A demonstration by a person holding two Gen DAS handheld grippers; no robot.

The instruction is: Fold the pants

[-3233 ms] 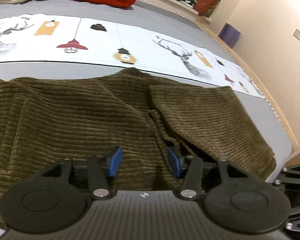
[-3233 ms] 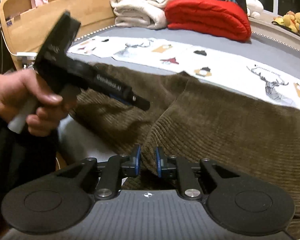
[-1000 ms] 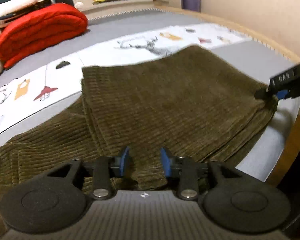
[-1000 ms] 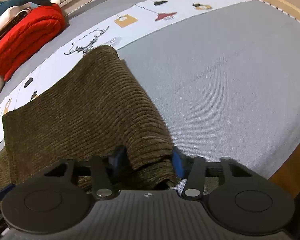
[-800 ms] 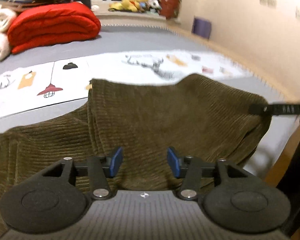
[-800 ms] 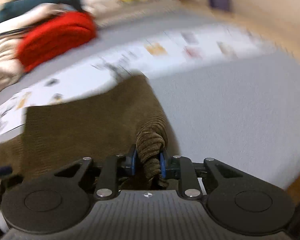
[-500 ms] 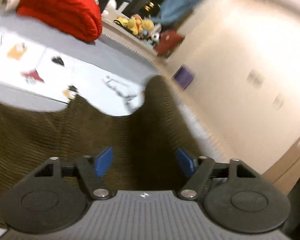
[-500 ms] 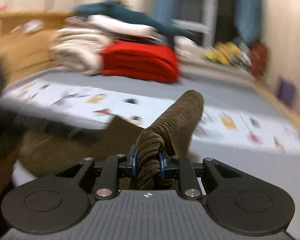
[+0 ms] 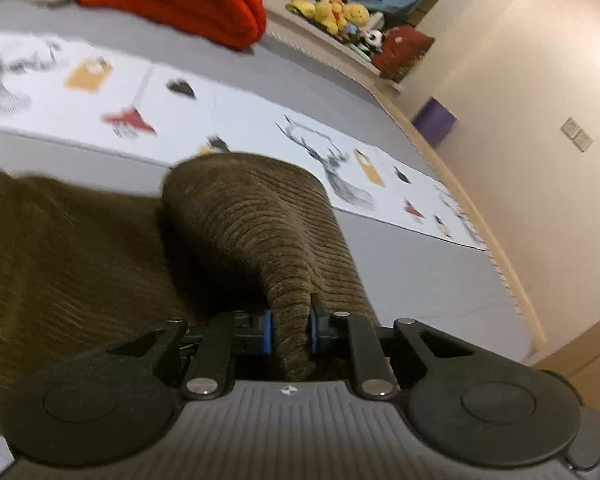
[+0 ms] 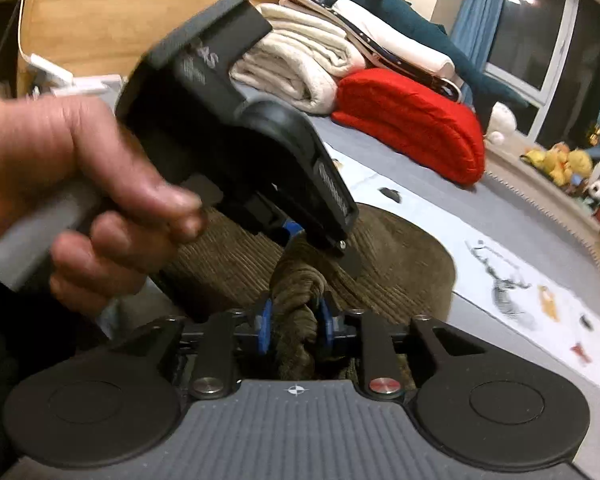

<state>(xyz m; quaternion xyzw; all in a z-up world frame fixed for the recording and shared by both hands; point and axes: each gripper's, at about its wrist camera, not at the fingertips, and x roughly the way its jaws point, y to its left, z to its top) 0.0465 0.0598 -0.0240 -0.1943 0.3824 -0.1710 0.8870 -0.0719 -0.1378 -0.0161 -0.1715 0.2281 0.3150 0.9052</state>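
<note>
A grey bed (image 9: pixel 412 276) carries a white printed runner (image 9: pixel 180 120) with deer and lamps. A red blanket (image 10: pixel 412 120) and cream blankets (image 10: pixel 300 60) are stacked near a wooden headboard (image 10: pixel 100 20) — plush toys (image 9: pixel 336 12) line the ledge by a beige wall (image 9: pixel 540 80), beside a dark window (image 10: pixel 540 40) with blue curtains.

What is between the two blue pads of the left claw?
A bunched fold of the brown corduroy pants, pinched in the left claw; the left wrist view shows it.
</note>
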